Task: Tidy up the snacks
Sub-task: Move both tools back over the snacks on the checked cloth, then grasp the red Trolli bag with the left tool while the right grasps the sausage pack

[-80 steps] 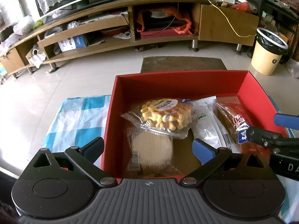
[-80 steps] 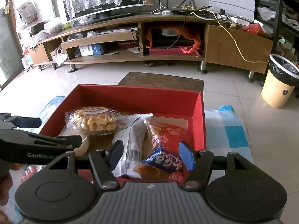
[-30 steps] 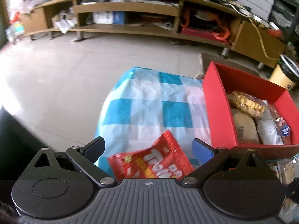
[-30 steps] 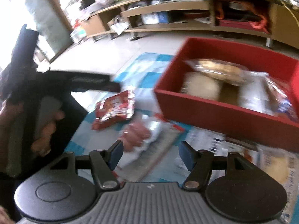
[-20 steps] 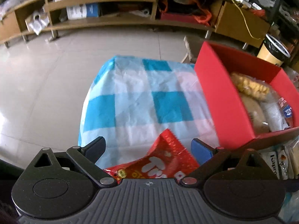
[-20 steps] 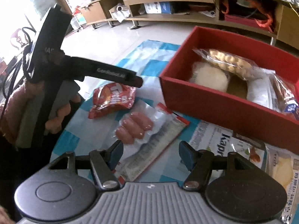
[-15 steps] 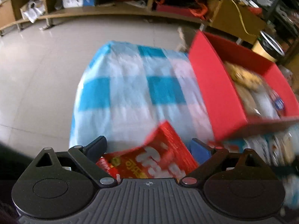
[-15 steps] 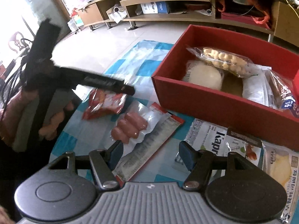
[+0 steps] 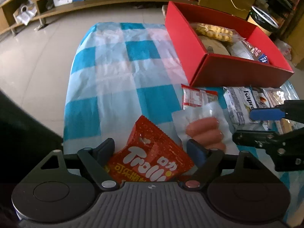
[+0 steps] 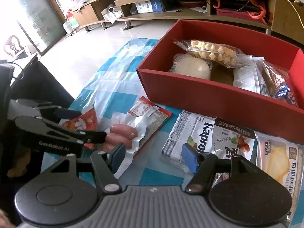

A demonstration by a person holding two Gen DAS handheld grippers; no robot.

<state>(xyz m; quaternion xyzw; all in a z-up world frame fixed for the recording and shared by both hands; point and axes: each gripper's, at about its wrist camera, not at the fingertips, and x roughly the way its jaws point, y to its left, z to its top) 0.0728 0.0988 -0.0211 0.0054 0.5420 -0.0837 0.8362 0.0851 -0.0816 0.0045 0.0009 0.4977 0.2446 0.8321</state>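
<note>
Trolli packet (image 9: 152, 157) lower edge hidden behind left hand-held gripper (image 9: 152, 150), cheese snack pack (image 10: 279, 157) cut off at frame edge

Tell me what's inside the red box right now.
The red box holds a waffle pack, a round white cake, a white packet and a brown bread pack. Anything beneath them is covered.

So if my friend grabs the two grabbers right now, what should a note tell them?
Left gripper: jaws have just been closing around the red Trolli bag; grip not confirmed.
Right gripper: open, empty, above the cloth between the sausage pack and the Kapriol pack.
Done: waffle, round cake and other packets are in the red box.
Left: Trolli bag, sausages, Kapriol and neighbouring packs go in.
</note>
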